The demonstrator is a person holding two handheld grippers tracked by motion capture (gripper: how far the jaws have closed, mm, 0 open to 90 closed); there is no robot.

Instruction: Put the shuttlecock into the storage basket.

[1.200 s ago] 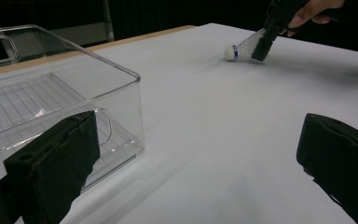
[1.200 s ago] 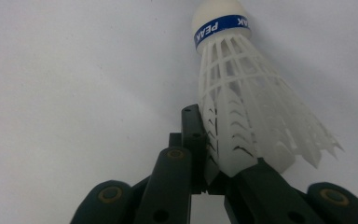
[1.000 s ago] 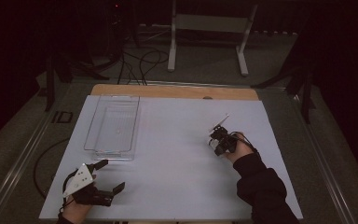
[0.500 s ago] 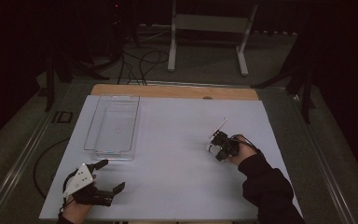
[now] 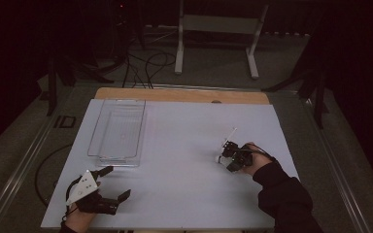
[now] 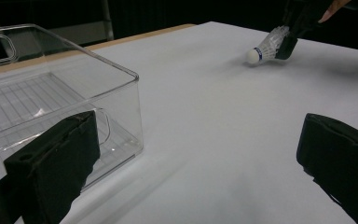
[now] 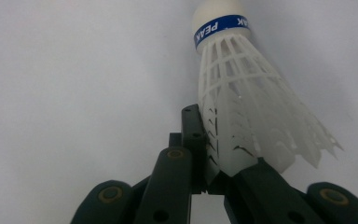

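Observation:
A white plastic shuttlecock (image 7: 242,102) with a blue band round its cork head sticks out of my right gripper (image 7: 214,168), which is shut on the rim of its skirt. In the high view that gripper (image 5: 232,158) hovers low over the right middle of the white table (image 5: 184,145), with the shuttlecock (image 5: 219,158) pointing left. The left gripper view catches the shuttlecock (image 6: 265,48) far off at the upper right. My left gripper (image 5: 115,183) rests near the front left corner, open, nothing between its jaws (image 6: 200,140). A clear plastic bin (image 5: 93,136) stands empty just beyond it.
The bin's near corner (image 6: 135,77) is close to my left jaw. A wooden strip (image 5: 179,95) runs along the table's far edge. Beyond it, on the dark floor, are a metal stand (image 5: 216,29) and cables (image 5: 141,58).
My right gripper has drawn a little nearer to the person, still holding the shuttlecock. The left gripper has stayed put.

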